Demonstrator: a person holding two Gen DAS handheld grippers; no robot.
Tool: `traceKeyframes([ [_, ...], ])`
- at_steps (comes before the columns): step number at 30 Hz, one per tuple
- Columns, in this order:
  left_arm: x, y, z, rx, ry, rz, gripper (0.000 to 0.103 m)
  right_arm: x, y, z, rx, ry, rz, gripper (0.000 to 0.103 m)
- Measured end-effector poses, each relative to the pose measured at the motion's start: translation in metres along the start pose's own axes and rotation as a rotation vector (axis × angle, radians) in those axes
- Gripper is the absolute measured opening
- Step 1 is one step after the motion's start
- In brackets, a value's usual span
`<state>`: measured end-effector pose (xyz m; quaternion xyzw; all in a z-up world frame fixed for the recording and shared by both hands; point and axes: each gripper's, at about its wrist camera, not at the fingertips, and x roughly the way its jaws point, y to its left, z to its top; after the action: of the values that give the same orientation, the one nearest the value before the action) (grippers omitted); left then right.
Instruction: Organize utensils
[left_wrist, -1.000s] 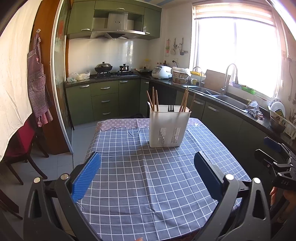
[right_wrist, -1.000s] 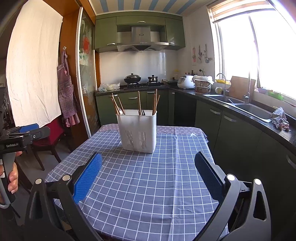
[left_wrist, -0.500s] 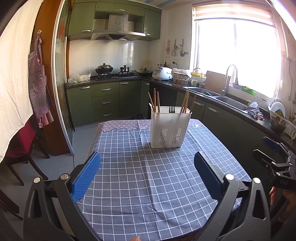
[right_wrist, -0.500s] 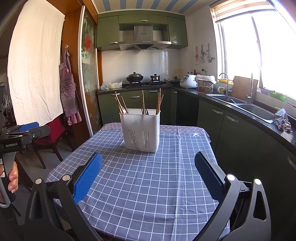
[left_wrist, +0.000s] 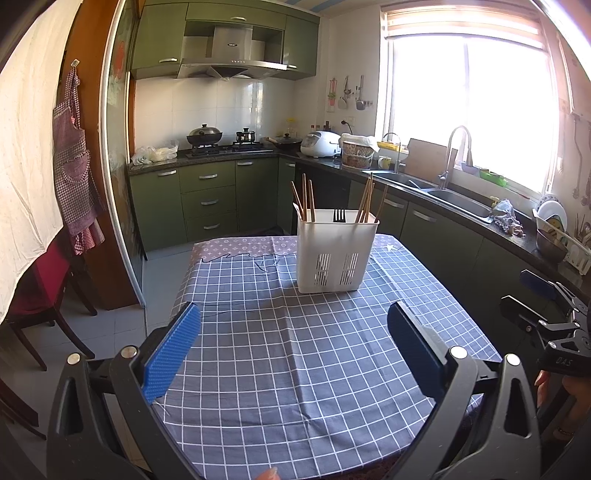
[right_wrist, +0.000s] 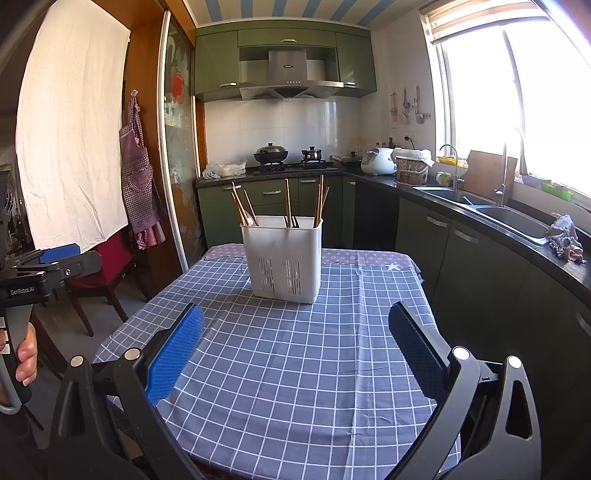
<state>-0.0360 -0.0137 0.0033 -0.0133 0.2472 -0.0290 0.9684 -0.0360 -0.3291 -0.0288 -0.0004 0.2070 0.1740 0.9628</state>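
White caddy (left_wrist: 334, 251) upright | fork (left_wrist: 339, 215) clear left view | spoon (right_wrist: 250, 218) right view only

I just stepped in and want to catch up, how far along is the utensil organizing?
Looks mostly done: chopsticks and a black fork stand in the white utensil holder, and no loose utensils show on the checked tablecloth. In hand: nothing; the left gripper and right gripper are open and empty. Whether resorting compartments remains is unclear.

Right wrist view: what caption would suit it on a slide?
Open right gripper faces a white utensil holder of chopsticks on a checked tablecloth.
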Motion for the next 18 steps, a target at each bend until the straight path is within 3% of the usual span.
traceKeyframes([
  [18, 0.0029, -0.0004, -0.0019, 0.004, 0.012, 0.008, 0.096, 0.0049, 0.0023, -0.0011, -0.001, 0.006, 0.009, 0.098],
])
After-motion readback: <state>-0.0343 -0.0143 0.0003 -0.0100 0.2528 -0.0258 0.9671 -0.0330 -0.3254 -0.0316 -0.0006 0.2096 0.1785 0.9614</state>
